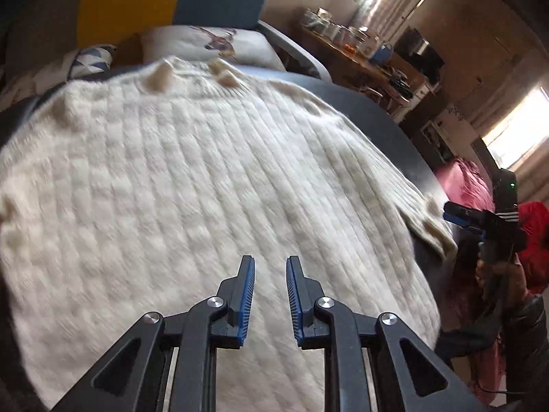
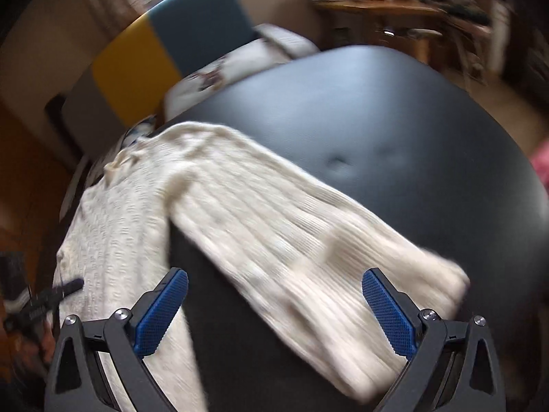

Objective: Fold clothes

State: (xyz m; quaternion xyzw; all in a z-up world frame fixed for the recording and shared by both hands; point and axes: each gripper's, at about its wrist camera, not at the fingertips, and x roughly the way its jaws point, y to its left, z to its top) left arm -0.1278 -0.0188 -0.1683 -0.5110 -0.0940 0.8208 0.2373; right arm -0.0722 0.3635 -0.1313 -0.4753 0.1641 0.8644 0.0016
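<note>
Cream knit sweater (image 1: 192, 185) lay on the dark table (image 2: 377, 120); above it your left gripper (image 1: 271, 264) was narrowly parted, your right gripper (image 2: 274, 281) wide, both empty.

Sweater (image 2: 113, 213) flat on table (image 2: 394, 120), sleeve (image 2: 291, 240) stretched right; pillow (image 1: 206, 43) behind table.

Sweater (image 1: 206, 178): cream, ribbed knit. Table (image 2: 394, 130): matte black. Gripper pads (image 2: 161, 312): blue, fine-textured; frames black. Headboard (image 2: 164, 44): yellow and teal panels. Pillow (image 1: 209, 43): white with printed figure. Cloth (image 1: 470, 182) at right: pink.
</note>
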